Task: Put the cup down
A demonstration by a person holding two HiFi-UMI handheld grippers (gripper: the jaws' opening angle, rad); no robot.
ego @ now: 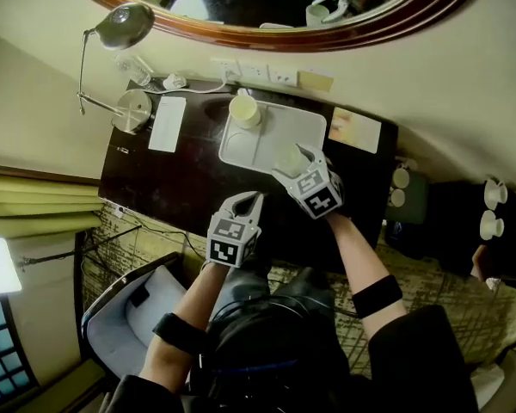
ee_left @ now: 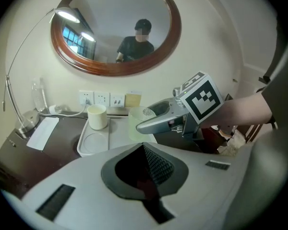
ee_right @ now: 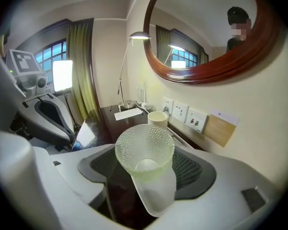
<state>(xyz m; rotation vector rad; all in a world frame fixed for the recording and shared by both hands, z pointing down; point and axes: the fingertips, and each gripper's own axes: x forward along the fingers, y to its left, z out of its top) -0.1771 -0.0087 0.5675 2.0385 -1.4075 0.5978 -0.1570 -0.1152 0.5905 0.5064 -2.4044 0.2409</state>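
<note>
A clear dimpled glass cup (ee_right: pixel 145 150) sits between the pads of my right gripper (ee_right: pixel 145 172), which is shut on it, with its mouth turned toward the camera. In the head view the cup (ego: pixel 288 157) and right gripper (ego: pixel 296 162) are over the near right corner of the white tray (ego: pixel 241 151). Whether the cup touches the tray I cannot tell. A cream cup (ego: pixel 244 110) stands at the tray's far end. My left gripper (ego: pixel 248 201) is shut and empty, over the desk's front edge. The left gripper view shows the glass cup (ee_left: pixel 133 124) beside the right gripper (ee_left: pixel 159 117).
The dark desk (ego: pixel 181 179) holds a white sheet (ego: pixel 167 123), a lamp base (ego: pixel 134 108) and a card (ego: pixel 354 130). Wall sockets (ego: pixel 258 71) and an oval mirror (ego: pixel 275 15) are behind the tray. A chair (ego: pixel 133 312) stands at the left front, and white cups (ego: pixel 492 209) are off to the right.
</note>
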